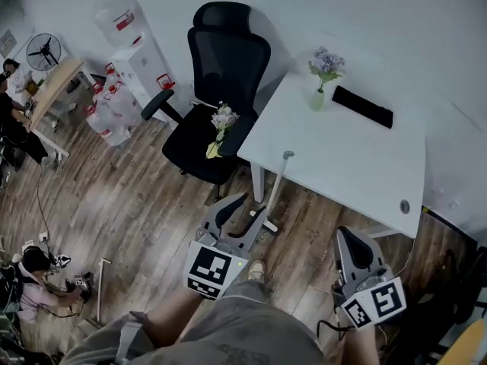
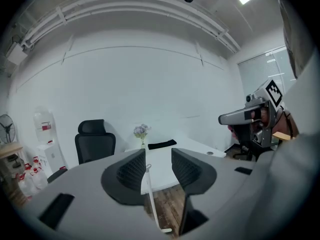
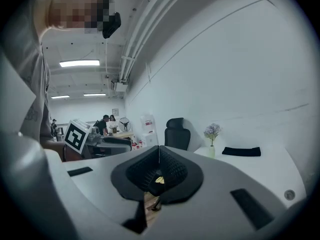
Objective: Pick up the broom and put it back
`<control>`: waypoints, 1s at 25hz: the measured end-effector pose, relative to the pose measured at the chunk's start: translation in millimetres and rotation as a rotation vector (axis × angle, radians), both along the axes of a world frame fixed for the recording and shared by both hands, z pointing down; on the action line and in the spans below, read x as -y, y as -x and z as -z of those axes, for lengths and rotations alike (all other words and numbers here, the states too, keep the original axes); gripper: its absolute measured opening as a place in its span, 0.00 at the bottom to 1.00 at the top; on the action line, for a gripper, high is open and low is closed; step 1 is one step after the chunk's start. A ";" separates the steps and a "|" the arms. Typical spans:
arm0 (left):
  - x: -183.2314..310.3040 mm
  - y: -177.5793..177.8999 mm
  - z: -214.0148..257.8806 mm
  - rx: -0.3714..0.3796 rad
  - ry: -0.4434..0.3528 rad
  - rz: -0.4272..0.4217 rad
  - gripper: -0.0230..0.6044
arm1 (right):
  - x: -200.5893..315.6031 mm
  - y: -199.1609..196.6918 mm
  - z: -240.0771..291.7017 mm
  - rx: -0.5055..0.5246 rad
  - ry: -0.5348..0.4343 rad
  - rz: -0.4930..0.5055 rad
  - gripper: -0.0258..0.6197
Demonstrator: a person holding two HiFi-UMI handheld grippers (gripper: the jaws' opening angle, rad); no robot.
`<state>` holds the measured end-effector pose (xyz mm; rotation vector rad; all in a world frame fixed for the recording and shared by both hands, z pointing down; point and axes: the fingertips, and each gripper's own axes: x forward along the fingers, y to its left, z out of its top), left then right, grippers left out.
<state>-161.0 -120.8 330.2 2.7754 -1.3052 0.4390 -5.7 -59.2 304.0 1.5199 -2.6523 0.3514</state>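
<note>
The broom (image 1: 276,187) leans with its pale handle against the near edge of the white table (image 1: 358,166), its lower end on the wood floor. My left gripper (image 1: 245,214) is open just short of the handle. In the left gripper view the broom handle (image 2: 150,194) shows through the gap of the left gripper (image 2: 158,160), farther off and untouched. My right gripper (image 1: 348,238) hangs to the right over the floor near the table's front corner. In the right gripper view the right gripper (image 3: 159,153) has its jaws shut together with nothing between them.
A black office chair (image 1: 221,74) with a small bouquet (image 1: 221,125) on its seat stands left of the table. A vase of purple flowers (image 1: 325,73) and a flat black item (image 1: 362,106) sit on the table. A water dispenser (image 1: 143,65) and people are at the far left.
</note>
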 end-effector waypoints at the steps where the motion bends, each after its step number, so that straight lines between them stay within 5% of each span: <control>1: 10.3 0.5 -3.2 -0.001 0.006 -0.006 0.32 | 11.5 2.1 -2.5 -0.002 0.004 -0.006 0.09; 11: 69.6 -2.4 -39.6 0.039 0.062 -0.078 0.32 | 78.7 -4.1 -25.6 -0.020 0.040 -0.087 0.09; 25: 90.4 -14.3 -74.2 0.035 0.106 -0.014 0.33 | 103.8 -26.9 -58.8 -0.015 0.103 -0.070 0.09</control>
